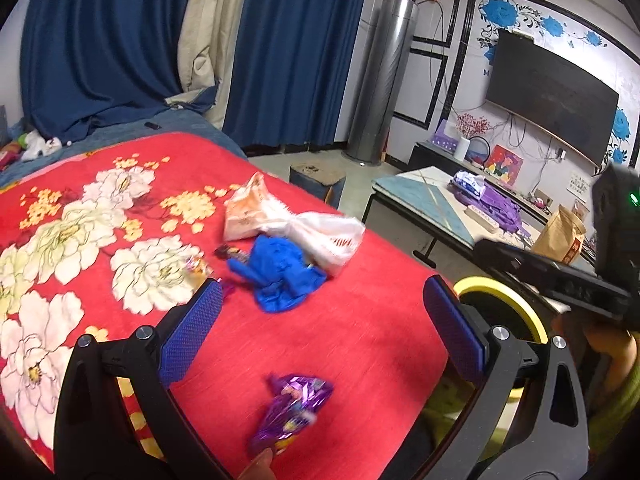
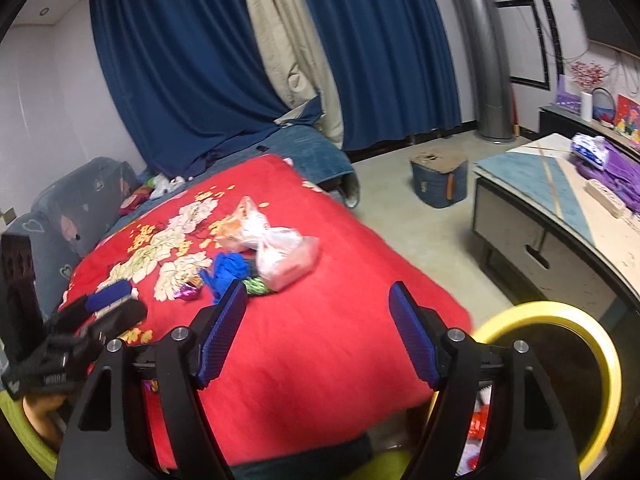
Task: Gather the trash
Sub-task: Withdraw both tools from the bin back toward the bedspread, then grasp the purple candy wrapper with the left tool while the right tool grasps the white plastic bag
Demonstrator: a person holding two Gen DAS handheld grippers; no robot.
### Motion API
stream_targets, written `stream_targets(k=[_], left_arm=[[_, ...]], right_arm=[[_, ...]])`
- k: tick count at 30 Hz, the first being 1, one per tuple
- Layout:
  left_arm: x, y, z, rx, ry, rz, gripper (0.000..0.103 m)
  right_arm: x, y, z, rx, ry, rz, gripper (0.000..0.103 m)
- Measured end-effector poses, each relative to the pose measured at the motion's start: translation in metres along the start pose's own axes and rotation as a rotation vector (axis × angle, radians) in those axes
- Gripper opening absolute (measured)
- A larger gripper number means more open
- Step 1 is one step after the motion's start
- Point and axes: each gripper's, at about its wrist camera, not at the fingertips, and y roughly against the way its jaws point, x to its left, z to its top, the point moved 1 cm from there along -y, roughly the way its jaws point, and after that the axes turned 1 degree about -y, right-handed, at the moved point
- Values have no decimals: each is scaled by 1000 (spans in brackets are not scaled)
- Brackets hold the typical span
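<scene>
Trash lies on a red flowered blanket (image 1: 352,332). A purple foil wrapper (image 1: 290,410) lies between my left gripper's (image 1: 324,296) open blue pads, low in the view. Beyond are a blue crumpled glove (image 1: 280,276), a white and orange plastic bag (image 1: 280,220) and a small wrapper (image 1: 196,268). My right gripper (image 2: 318,300) is open and empty above the blanket (image 2: 304,352). Ahead of it lie the blue glove (image 2: 228,270), the plastic bag (image 2: 276,252), a green wrapper (image 2: 256,287) and a purple wrapper (image 2: 188,292). A yellow-rimmed bin (image 2: 608,364) stands at the blanket's right edge, trash inside.
The bin rim (image 1: 532,320) shows right of my left gripper. A low table (image 2: 560,208) with purple items stands on the right. A blue box (image 2: 440,180) sits on the floor. Blue curtains (image 1: 292,48), a grey column unit (image 1: 384,80) and a TV (image 1: 552,96) are behind.
</scene>
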Motion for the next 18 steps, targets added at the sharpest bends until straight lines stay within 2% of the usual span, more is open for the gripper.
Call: stream_targets(k=[4, 10, 17, 18], left_arm=[[9, 5, -9, 40, -19, -20, 92], [16, 2, -29, 140, -58, -72, 91], [19, -5, -40, 202, -81, -95, 86], [19, -6, -42, 214, -83, -98, 83]], right_arm=[[16, -28, 10, 19, 13, 23, 71], [31, -70, 22, 51, 20, 1, 70], [28, -113, 24, 123, -14, -32, 50], [28, -117, 24, 131, -16, -32, 47]])
